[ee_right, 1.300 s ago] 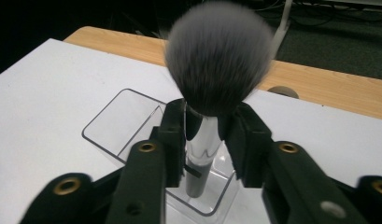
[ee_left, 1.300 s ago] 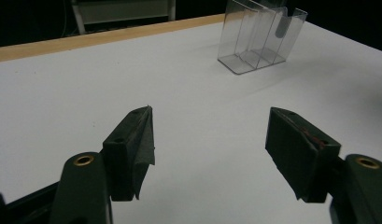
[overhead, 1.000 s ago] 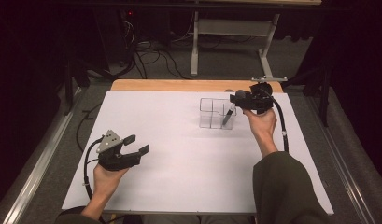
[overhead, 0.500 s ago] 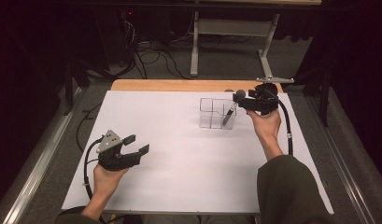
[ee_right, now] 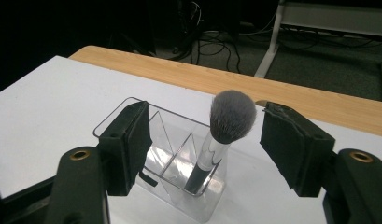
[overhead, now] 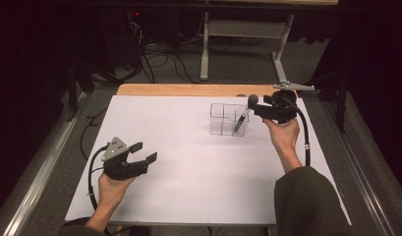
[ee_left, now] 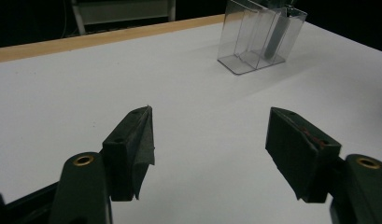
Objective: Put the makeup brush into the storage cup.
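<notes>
A clear plastic organizer (overhead: pixel 227 119) with several compartments stands on the white table top at the back right. A makeup brush (overhead: pixel 244 114) with a grey head leans in its right compartment, handle down. My right gripper (overhead: pixel 261 109) hovers just right of the organizer, open, and the brush head (ee_right: pixel 233 115) stands free between its jaws in the right gripper view. My left gripper (overhead: pixel 143 152) rests near the front left, open and empty. In the left gripper view the organizer (ee_left: pixel 261 37) stands far ahead to the right.
The white table top (overhead: pixel 188 167) has a wooden strip (overhead: pixel 188 90) along its far edge. Behind it a table frame (overhead: pixel 247 37) and cables (overhead: pixel 164 54) lie on a dark floor. Metal rails (overhead: pixel 39 182) run along both sides.
The right gripper has drawn back slightly to the right of the organizer. The brush stays leaning in its compartment. The left gripper has not moved.
</notes>
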A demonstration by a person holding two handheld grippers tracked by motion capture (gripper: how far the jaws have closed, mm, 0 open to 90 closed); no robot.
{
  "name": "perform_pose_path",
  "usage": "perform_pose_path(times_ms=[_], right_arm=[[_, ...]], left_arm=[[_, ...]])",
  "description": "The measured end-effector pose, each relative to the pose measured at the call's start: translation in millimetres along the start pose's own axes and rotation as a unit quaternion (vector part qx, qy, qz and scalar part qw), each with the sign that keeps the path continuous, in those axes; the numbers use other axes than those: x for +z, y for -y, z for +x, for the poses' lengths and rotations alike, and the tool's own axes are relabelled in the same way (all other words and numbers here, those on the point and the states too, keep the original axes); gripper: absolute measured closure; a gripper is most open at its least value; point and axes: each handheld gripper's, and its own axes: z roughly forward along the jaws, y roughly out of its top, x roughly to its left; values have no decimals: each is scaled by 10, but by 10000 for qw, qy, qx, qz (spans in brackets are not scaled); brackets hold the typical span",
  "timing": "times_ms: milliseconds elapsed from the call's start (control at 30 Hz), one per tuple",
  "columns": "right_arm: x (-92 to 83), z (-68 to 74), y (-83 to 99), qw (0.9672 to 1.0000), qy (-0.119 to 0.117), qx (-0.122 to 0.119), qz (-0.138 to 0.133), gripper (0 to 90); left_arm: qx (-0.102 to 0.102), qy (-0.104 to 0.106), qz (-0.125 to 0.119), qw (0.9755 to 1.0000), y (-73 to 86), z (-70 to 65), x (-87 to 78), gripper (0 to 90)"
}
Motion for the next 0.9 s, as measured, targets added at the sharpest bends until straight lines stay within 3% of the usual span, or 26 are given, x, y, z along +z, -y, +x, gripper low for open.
perform_pose_path(times_ms=[900], right_arm=[[-237, -28, 57, 9996, -182, -181, -70, 362]], left_arm=[[12, -6, 2, 10000, 2, 1, -3, 324]])
